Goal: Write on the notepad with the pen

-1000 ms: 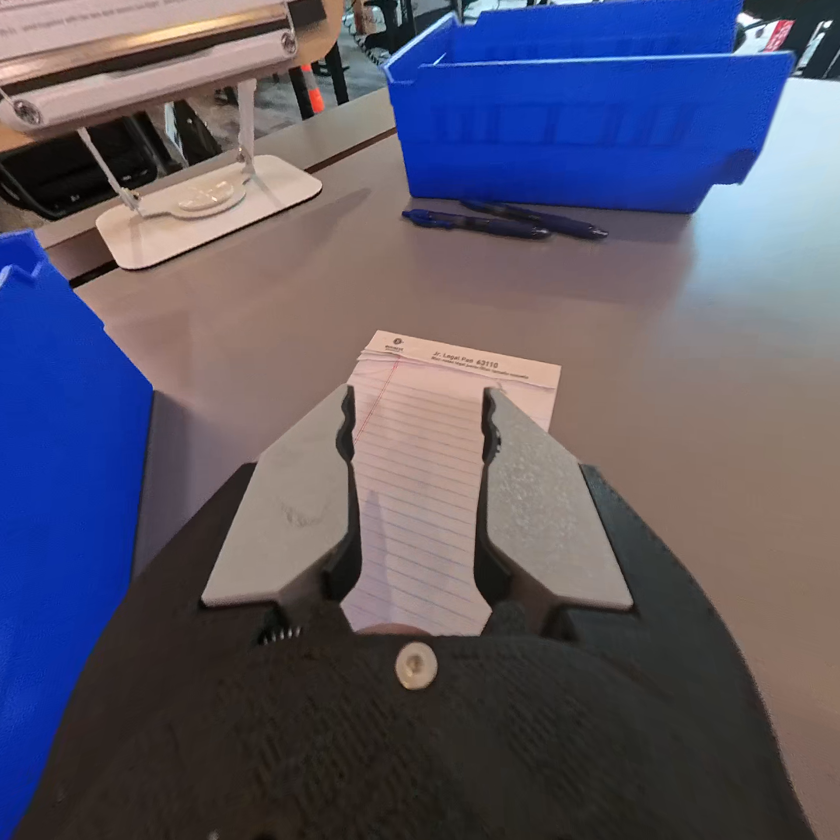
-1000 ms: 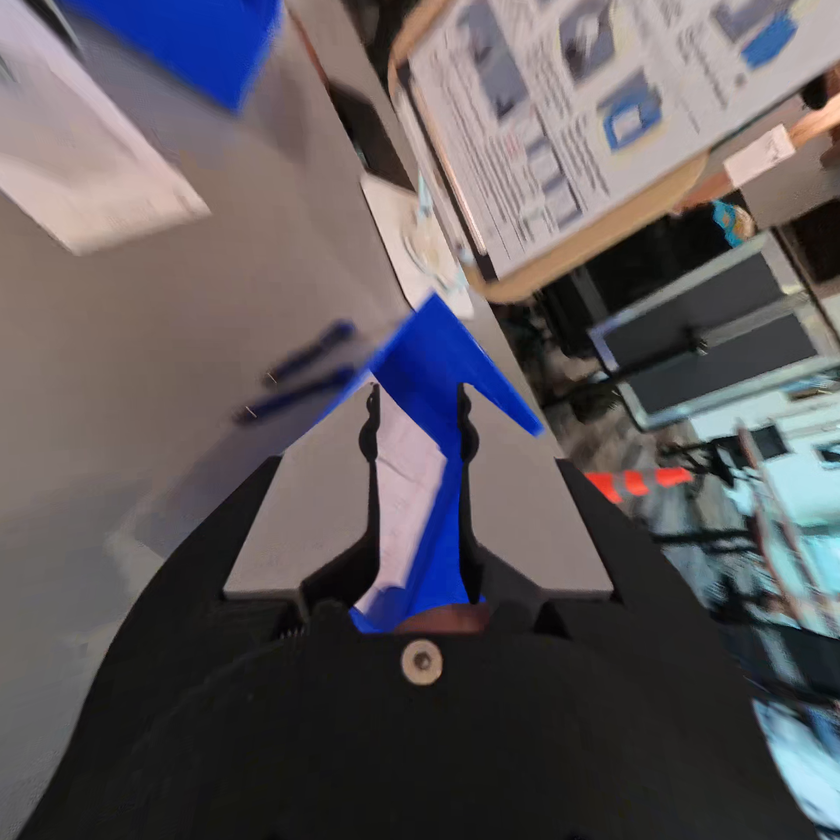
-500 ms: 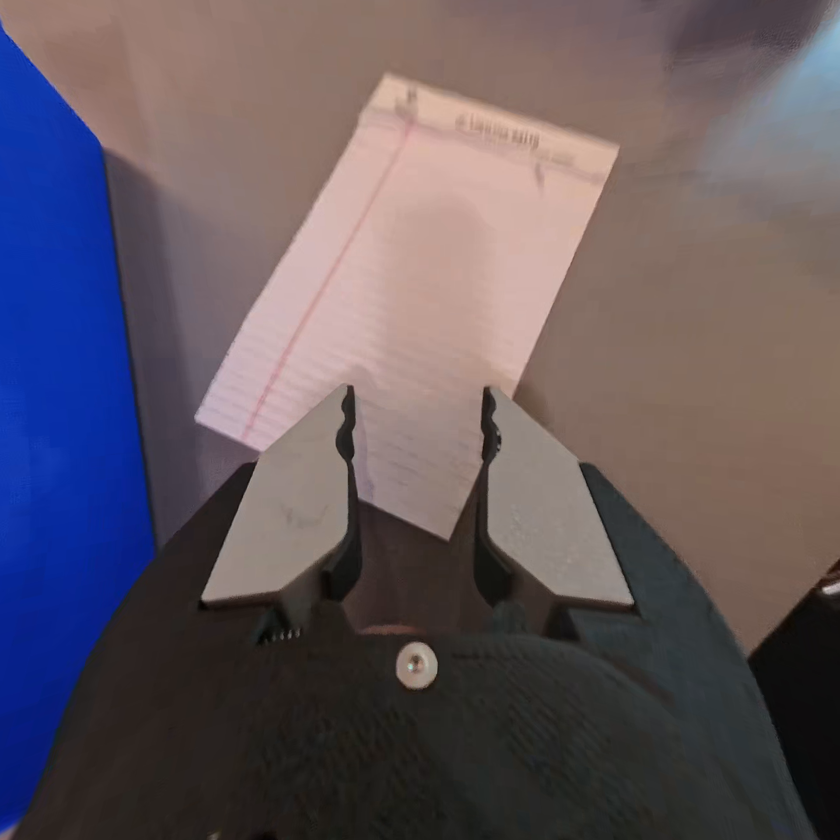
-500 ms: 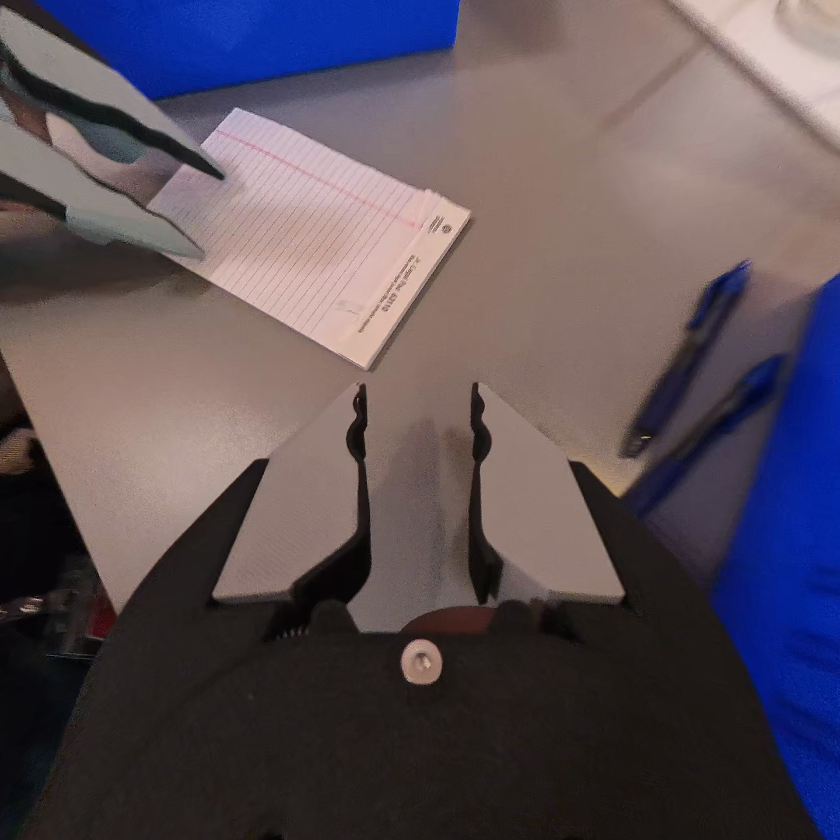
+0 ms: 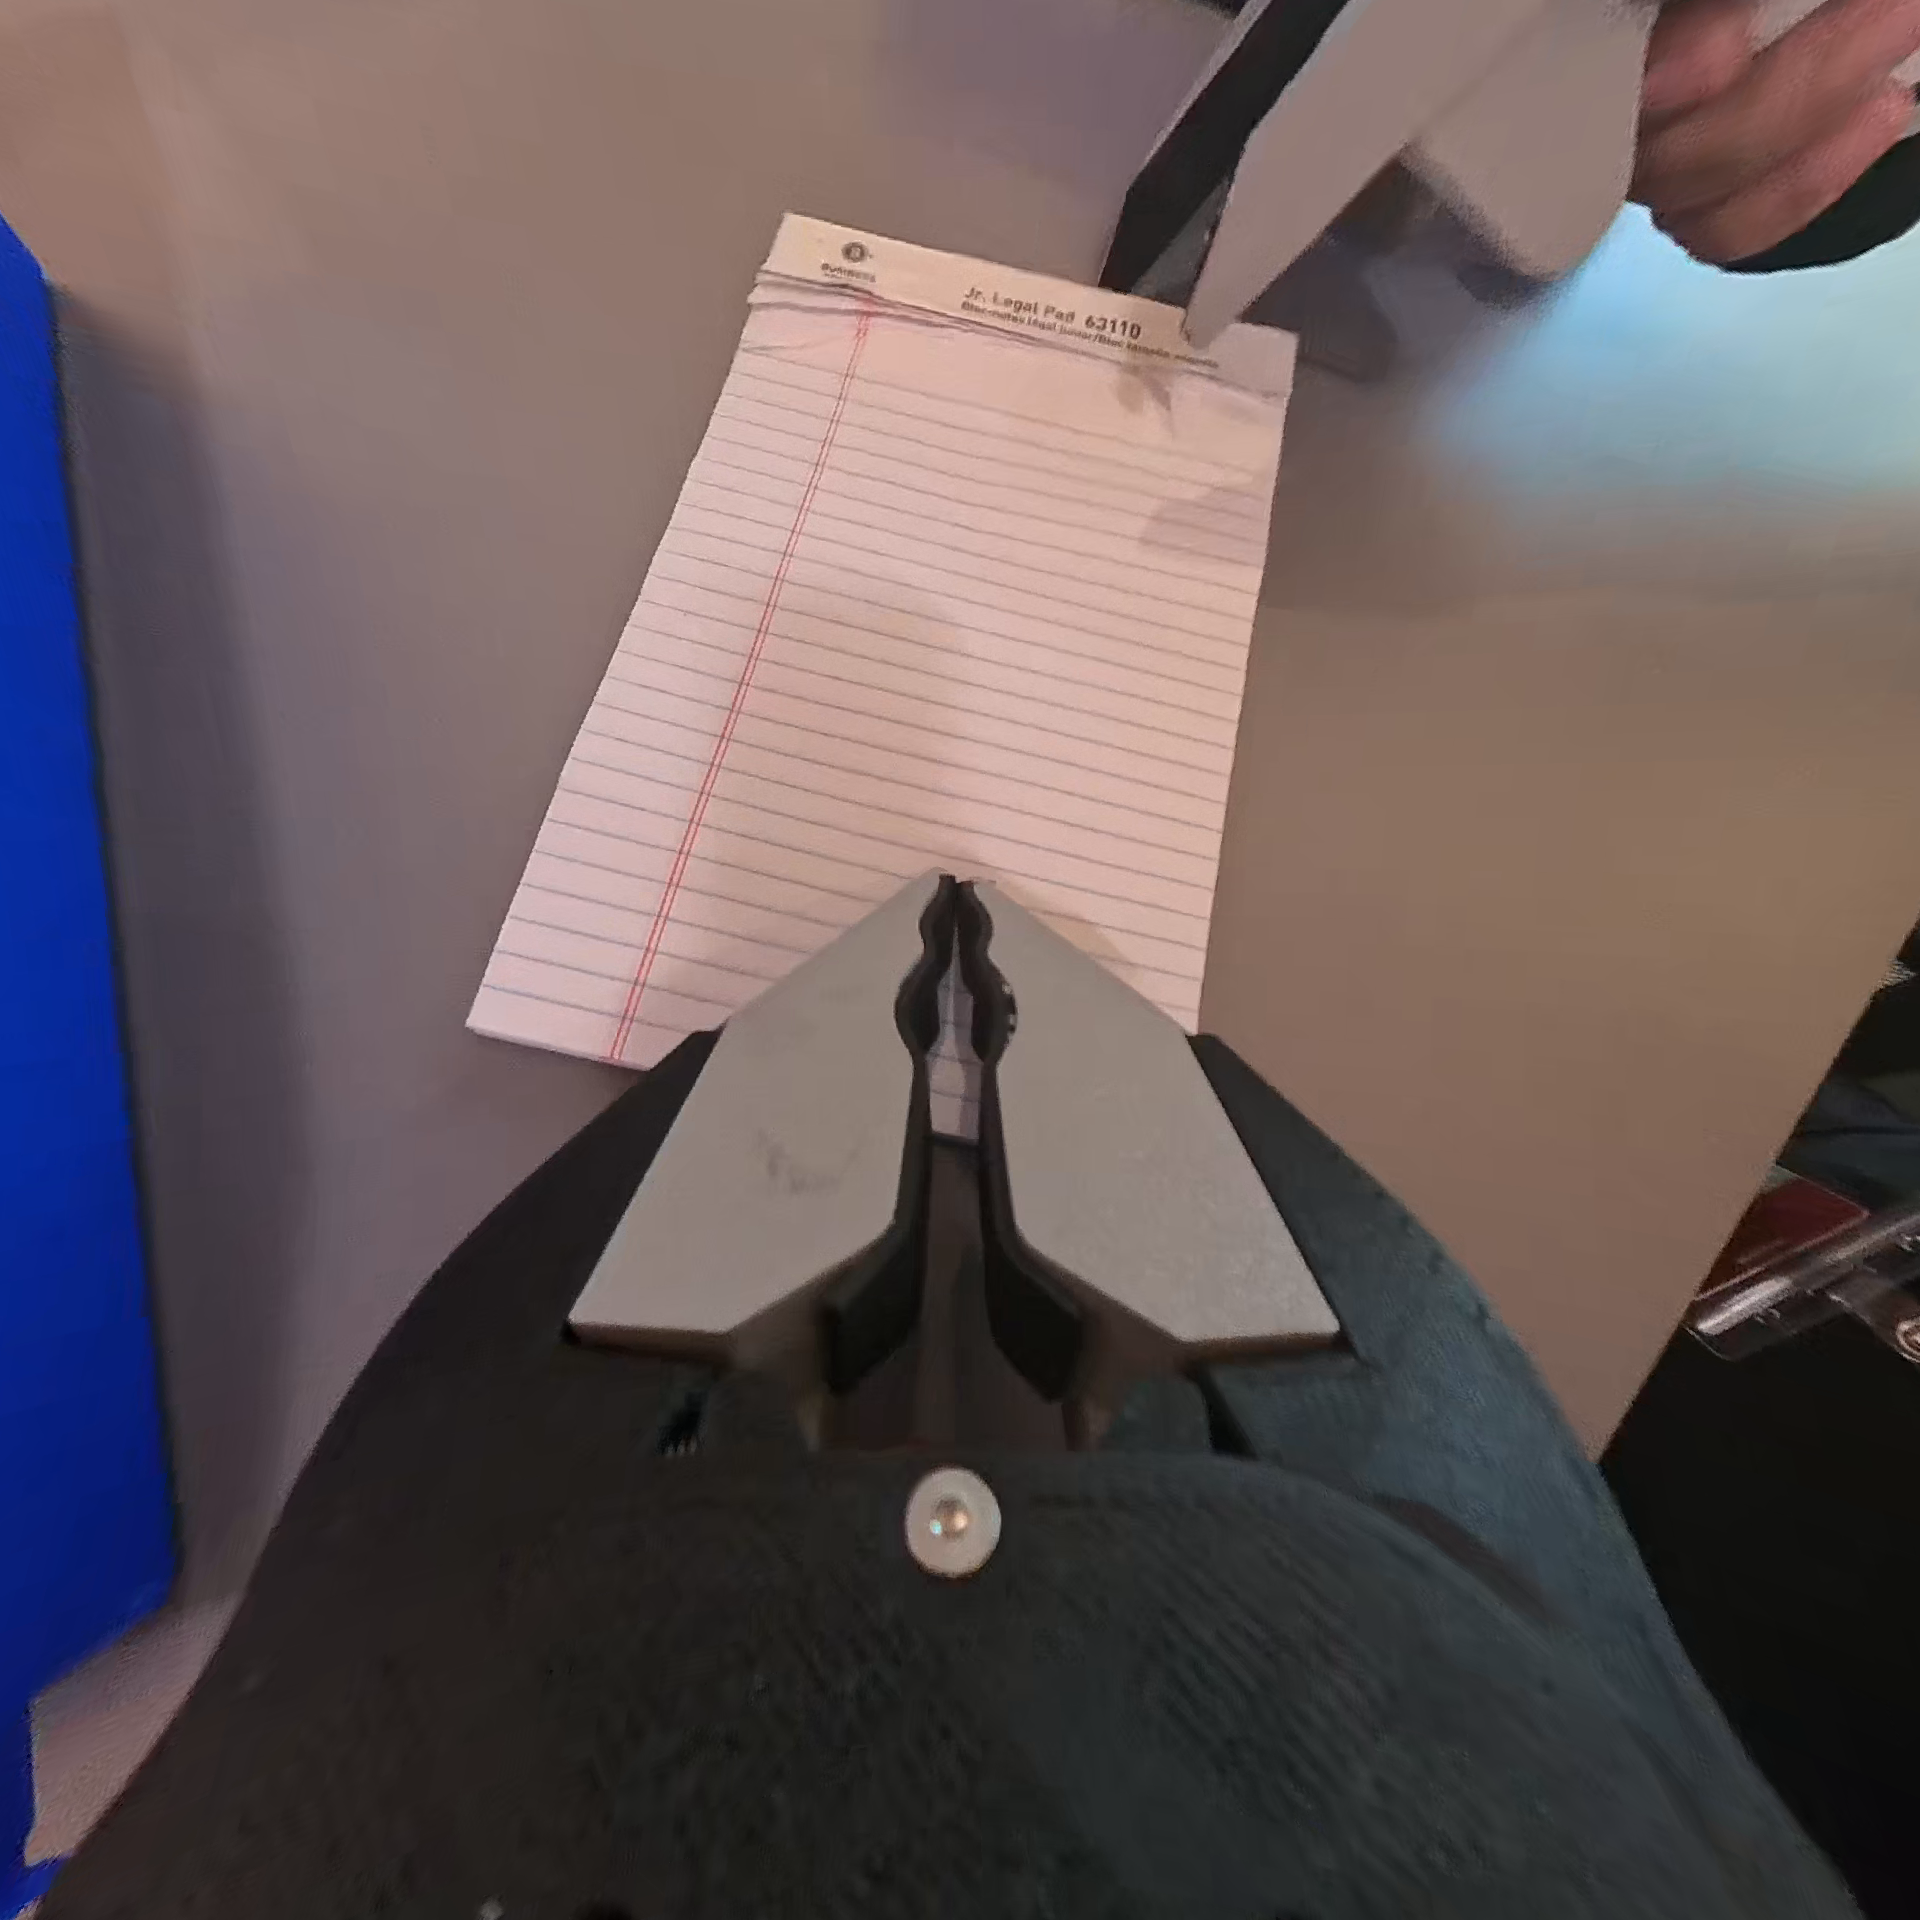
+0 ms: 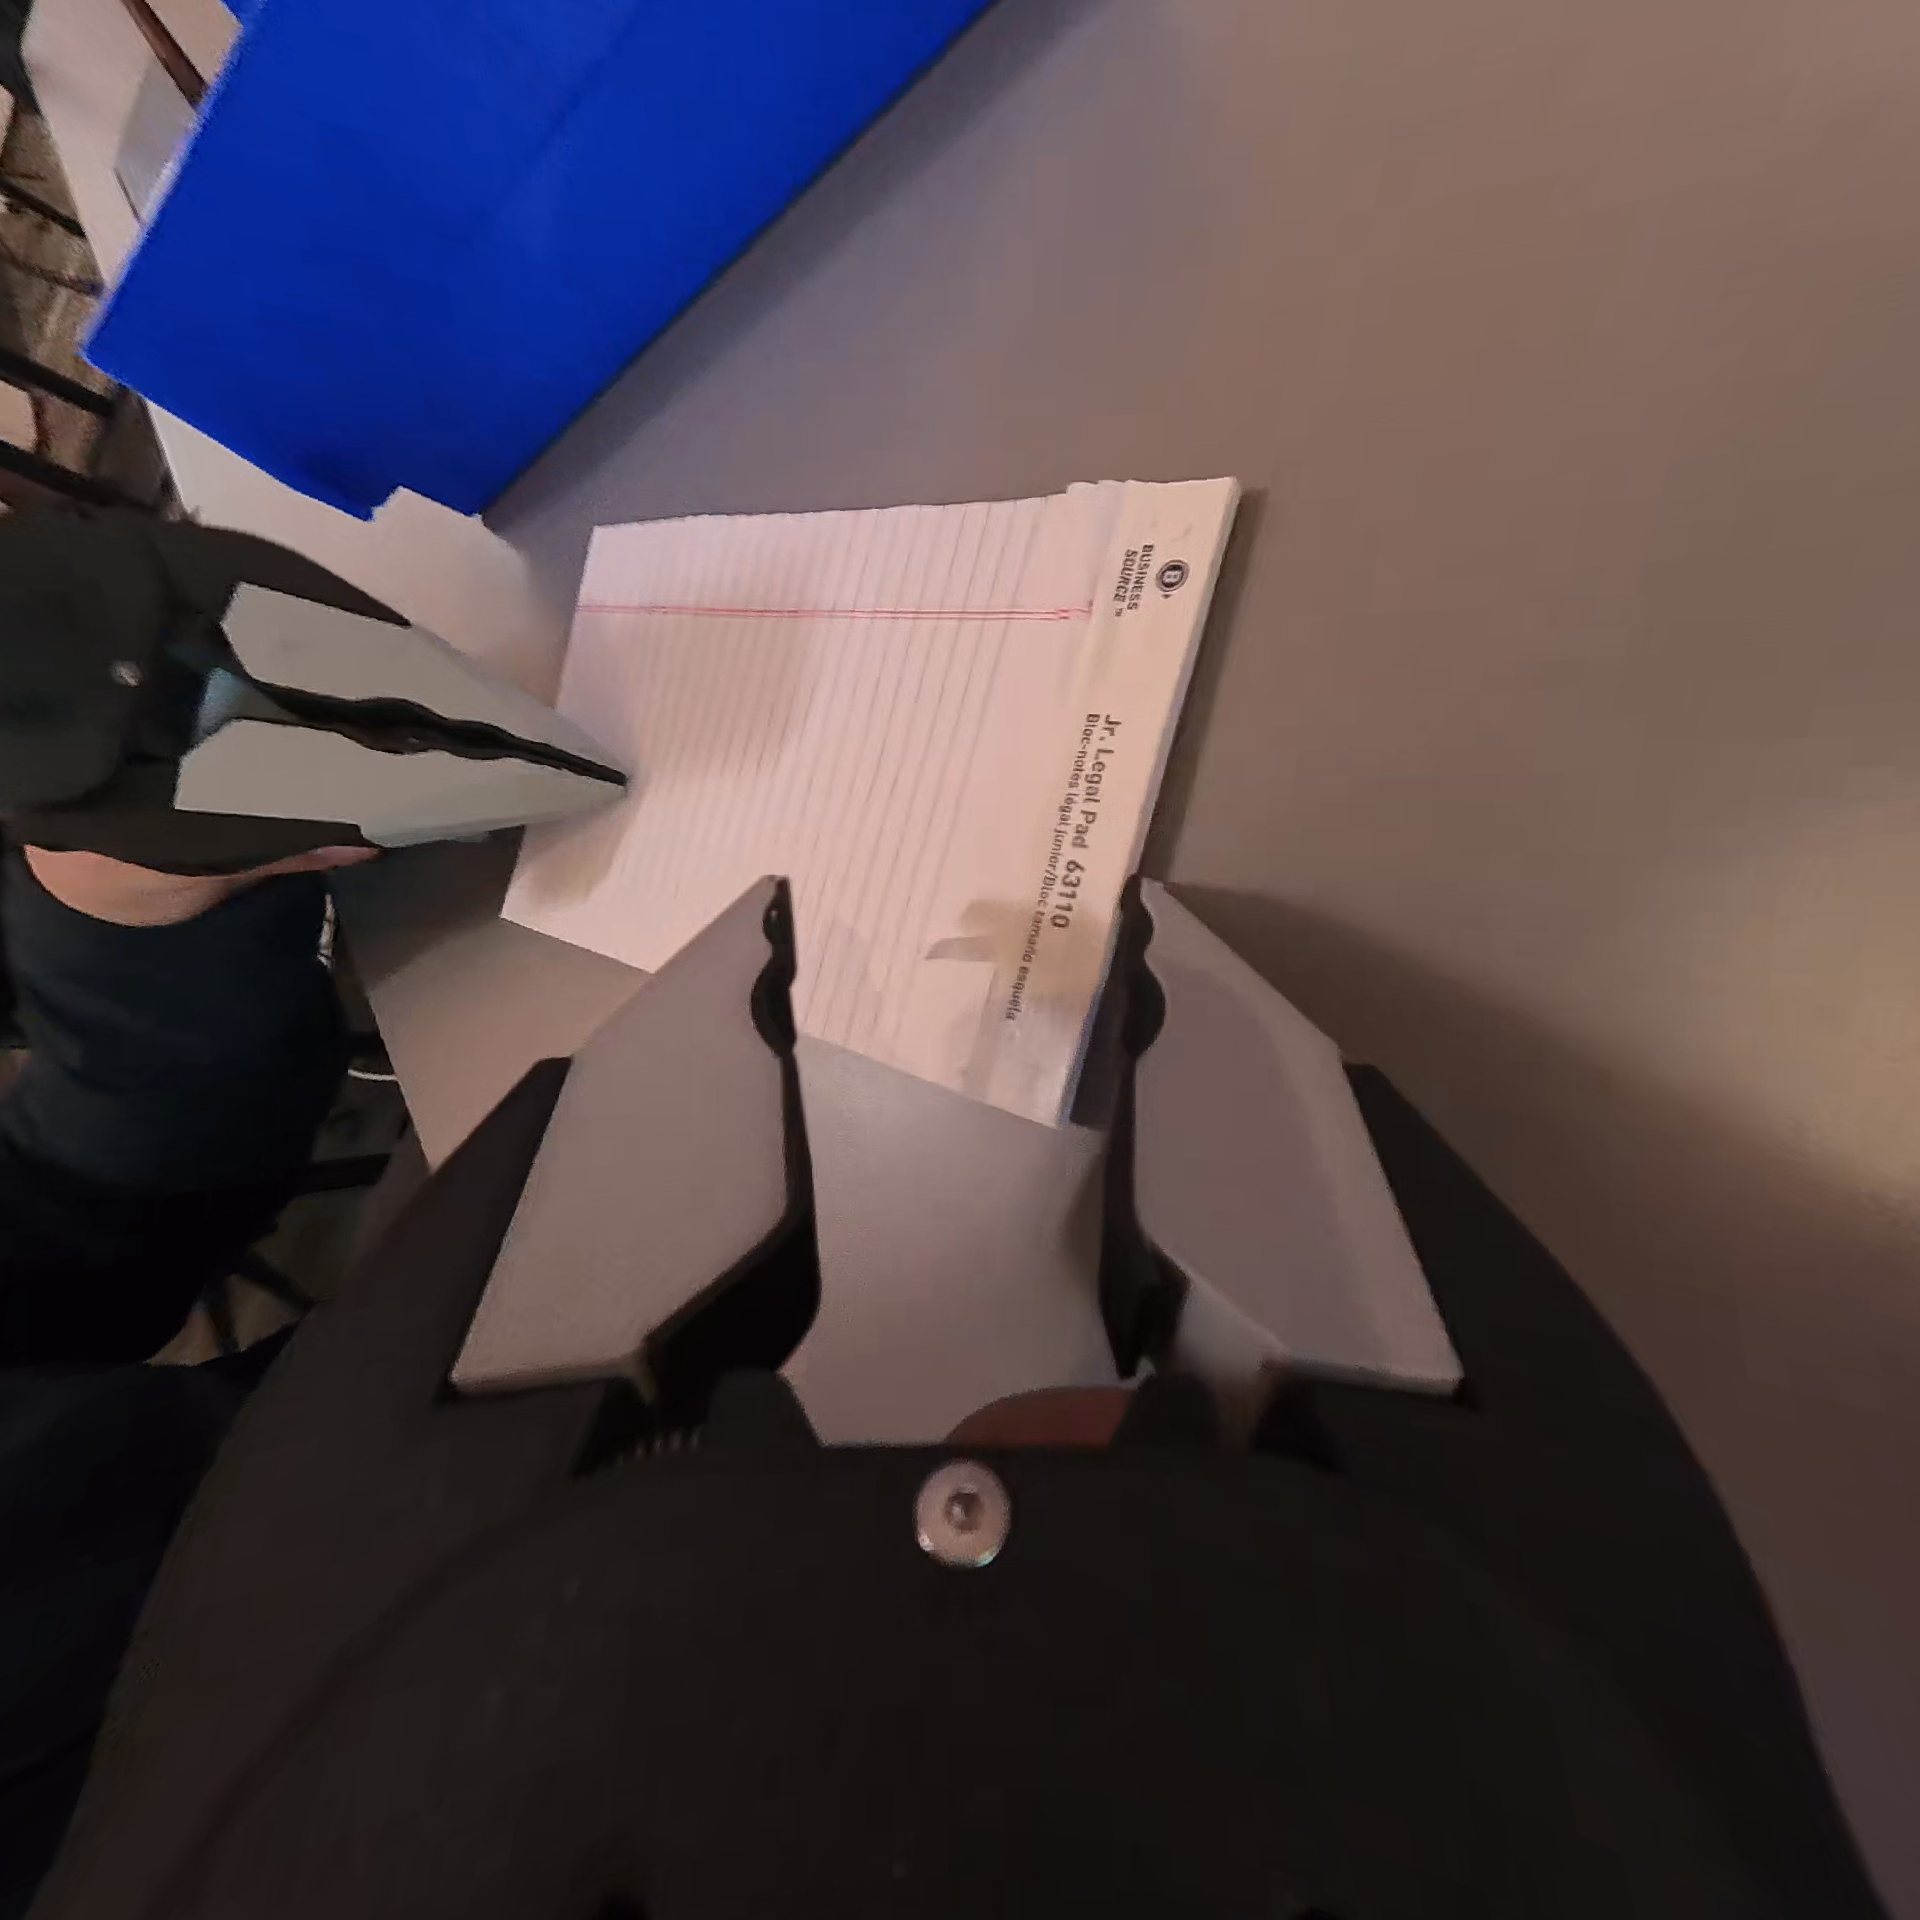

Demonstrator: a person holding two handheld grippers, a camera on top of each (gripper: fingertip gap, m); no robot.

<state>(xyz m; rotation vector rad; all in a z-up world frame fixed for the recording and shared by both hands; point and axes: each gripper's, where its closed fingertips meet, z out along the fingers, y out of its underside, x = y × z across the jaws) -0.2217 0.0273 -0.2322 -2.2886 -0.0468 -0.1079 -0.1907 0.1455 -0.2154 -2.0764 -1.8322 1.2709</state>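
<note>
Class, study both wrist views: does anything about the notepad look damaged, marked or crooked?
Yes. The notepad lies skewed on the table, and its top sheet is wrinkled and smudged grey near the binding strip, by the right gripper. Otherwise the page is blank.

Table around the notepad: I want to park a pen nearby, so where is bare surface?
Bare grey table lies beyond the notepad's bound top edge and along its right side. It is crowded left, where the blue bin stands close, and at the pad's corners, where the left gripper and right gripper sit.
</note>
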